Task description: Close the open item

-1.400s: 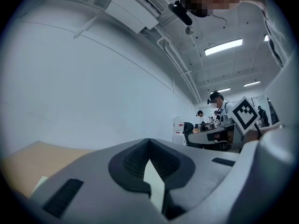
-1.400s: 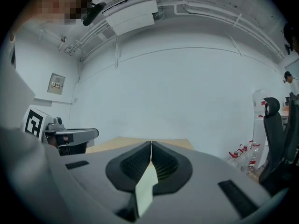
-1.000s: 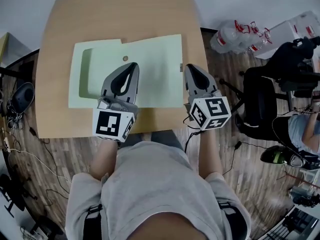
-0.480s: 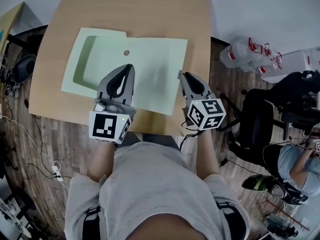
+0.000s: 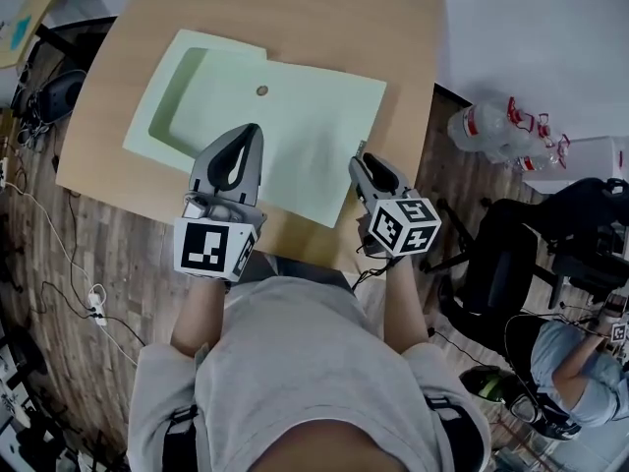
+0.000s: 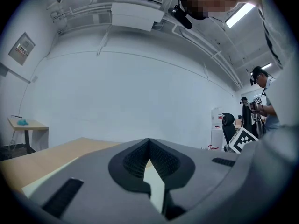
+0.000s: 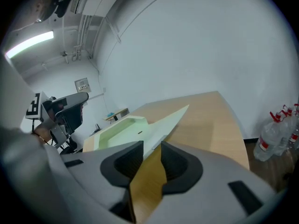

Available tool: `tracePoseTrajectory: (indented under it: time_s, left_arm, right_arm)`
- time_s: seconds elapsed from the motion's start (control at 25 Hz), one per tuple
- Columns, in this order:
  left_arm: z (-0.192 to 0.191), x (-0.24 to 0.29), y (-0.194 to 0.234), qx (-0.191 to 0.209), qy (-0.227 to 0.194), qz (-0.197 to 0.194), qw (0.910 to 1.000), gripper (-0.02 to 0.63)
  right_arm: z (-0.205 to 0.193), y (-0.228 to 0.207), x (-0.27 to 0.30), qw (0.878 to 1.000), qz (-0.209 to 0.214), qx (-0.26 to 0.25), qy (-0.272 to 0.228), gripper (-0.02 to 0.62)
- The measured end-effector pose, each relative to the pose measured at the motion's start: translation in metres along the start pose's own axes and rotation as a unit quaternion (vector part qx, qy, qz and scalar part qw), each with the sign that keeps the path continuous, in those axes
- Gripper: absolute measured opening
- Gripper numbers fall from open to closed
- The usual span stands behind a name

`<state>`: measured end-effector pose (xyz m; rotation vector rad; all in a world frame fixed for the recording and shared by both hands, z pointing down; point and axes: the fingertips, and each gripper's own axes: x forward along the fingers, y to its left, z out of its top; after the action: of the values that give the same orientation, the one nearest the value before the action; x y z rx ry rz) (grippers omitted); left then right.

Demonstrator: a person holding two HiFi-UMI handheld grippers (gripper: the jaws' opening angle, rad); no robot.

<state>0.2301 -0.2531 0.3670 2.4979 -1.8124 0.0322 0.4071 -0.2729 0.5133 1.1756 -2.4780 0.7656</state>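
The pale green folder lies flat near the middle of the wooden bench, set at a slant; a shallow recess shows uncovered at its left end, while a flat panel with a small brown stud spans the rest out to the right edge, where a small clasp sits; the right claw points at that right edge, just beside the clasp, its jaws apart and just now opening, with the bench showing through the gap and the folder's edge at the mouth of it, the pads not pressing on it; the left claw is over the near middle of the panel, its tips drawn together and holding nothing, and whether it touches the panel I cannot tell; well to the right, on the wooden floor, stand clear plastic bottles with red caps, and nearer, a black chair.
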Motion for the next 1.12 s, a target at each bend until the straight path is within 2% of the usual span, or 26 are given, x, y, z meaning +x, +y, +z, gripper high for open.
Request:
tracePoseTrajectory:
  time_s: [0.32,0.52,0.8,1.12]
  left_arm:
    - [-0.002,-0.007,0.001,0.002,0.001,0.014,0.9999,0.012]
    - [-0.001,-0.012,0.001,0.003,-0.001,0.020,0.9998,0.012]
    - [0.002,-0.024,0.007,0.014,-0.003,0.037,0.9992,0.012]
    - [0.008,-0.042,0.037,0.018,-0.008,0.064,0.9977,0.012]
  right_arm:
    - [0.004,-0.001,0.003,0.999,0.026,0.030,-0.012,0.135]
    - [0.009,0.016,0.004,0.998,0.063,0.027,-0.015,0.145]
    - [0.046,0.048,-0.001,0.993,0.108,-0.005,-0.055,0.146]
    - [0.090,0.098,0.006,0.981,0.166,-0.023,-0.096,0.149]
